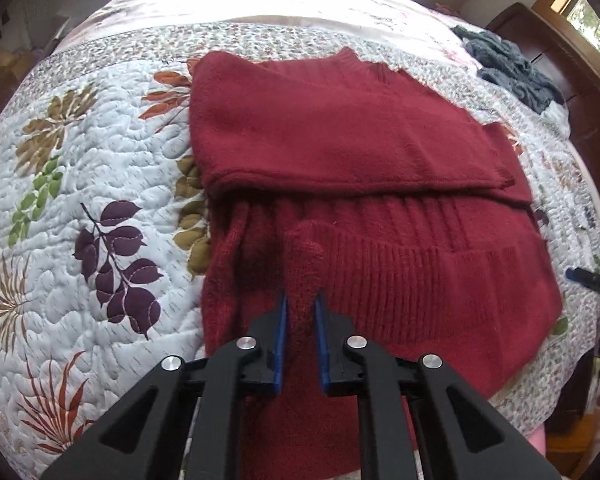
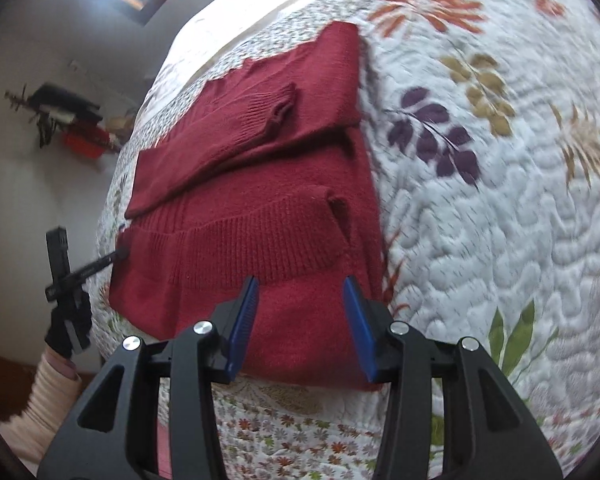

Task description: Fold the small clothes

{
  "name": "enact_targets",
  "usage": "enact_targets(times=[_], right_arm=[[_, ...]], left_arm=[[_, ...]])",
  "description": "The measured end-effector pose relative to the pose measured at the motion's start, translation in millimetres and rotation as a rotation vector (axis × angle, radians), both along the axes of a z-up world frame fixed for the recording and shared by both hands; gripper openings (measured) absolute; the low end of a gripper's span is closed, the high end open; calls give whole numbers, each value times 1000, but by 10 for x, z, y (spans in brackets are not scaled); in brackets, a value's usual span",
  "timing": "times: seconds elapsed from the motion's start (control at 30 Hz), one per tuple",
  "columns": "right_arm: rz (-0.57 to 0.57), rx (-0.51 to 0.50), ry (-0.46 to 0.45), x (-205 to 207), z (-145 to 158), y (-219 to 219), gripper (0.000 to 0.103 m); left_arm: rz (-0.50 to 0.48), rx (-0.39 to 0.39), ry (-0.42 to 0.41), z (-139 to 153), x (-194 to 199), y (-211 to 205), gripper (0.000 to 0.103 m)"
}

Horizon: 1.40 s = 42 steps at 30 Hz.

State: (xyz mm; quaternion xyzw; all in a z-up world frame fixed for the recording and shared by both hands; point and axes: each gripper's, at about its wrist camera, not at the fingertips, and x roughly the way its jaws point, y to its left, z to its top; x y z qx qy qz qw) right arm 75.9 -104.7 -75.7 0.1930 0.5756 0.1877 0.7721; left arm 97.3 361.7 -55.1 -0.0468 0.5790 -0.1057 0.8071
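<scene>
In the left wrist view, nearest to the camera is the left gripper [image 1: 301, 312]. Its two blue pads [image 1: 281, 344] stand narrow and pinch a raised fold of the red sweater [image 1: 340, 140], near the ribbed hem at the sweater's near edge. The sweater lies on the quilted bedspread [image 1: 80, 208], which is white with printed leaves in purple, green and brown. One sleeve [image 1: 352, 148] is folded flat across the chest, and the ribbed body of the sweater shows below the sleeve. At the far right of the bed there is a dark grey garment [image 1: 508, 68], crumpled, well apart from the sweater. At the right edge of this view, a small part of the right gripper [image 1: 596, 280] is visible, just beside the side edge of the sweater.

In the right wrist view, nearest to the camera is the right gripper [image 2: 300, 292]. Its jaws are wide apart and nothing is between them; they are over the near edge of the red sweater [image 2: 240, 184]. The sleeve cuff [image 2: 280, 108] rests on top of the sweater. On the left side, the left gripper [image 2: 120, 254] touches the sweater edge, and a hand in a black glove [image 2: 70, 328] holds it. A beige sleeve [image 2: 56, 384] is below the glove.
</scene>
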Motion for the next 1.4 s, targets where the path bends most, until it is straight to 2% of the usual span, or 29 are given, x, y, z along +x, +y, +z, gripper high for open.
enact_targets(times=[0.03,0.1,0.23,0.3,0.4,0.5,0.6,0.83,1.07,1.13,1.2,1.23,1.3,1.4], right_arm=[[21,-24,-11,27,5,38,45],[42,-48,-25,65,-2,77,55],[91,-78,-45,185,-33,165,55],[109,-97,-50,261,-57,202,55],[140,-145,-55,390,-132,261,55],[177,-193,-41,496,-248,323,54],[226,-219,-27,531,-326,398,45],[291,-287,-58,513,-318,496,45],[274,-240,-9,647,-471,439,46],[295,-241,-6,632,-464,463,40],[340,-249,-4,588,-445,528,24],[352,-257,-4,583,-437,544,21],[370,-280,-5,571,-450,602,19],[352,-276,15,612,-513,613,17]], left_arm=[[3,8,10,-40,21,0,16],[4,5,25,-111,59,0,22],[8,-16,33,-163,119,-18,29],[9,-13,33,-162,135,-39,28],[0,-11,24,-144,133,-82,21],[-14,-8,13,-129,109,-107,18],[-4,-28,19,-140,101,-66,18],[-5,-34,34,-211,159,-57,21],[23,-62,37,-222,162,-13,22],[15,-65,41,-195,142,-43,21],[-12,-78,46,-168,115,-90,21],[-30,-71,46,-157,96,-122,21],[-57,-20,41,-173,88,-182,22],[-37,-22,51,-227,127,-179,26]])
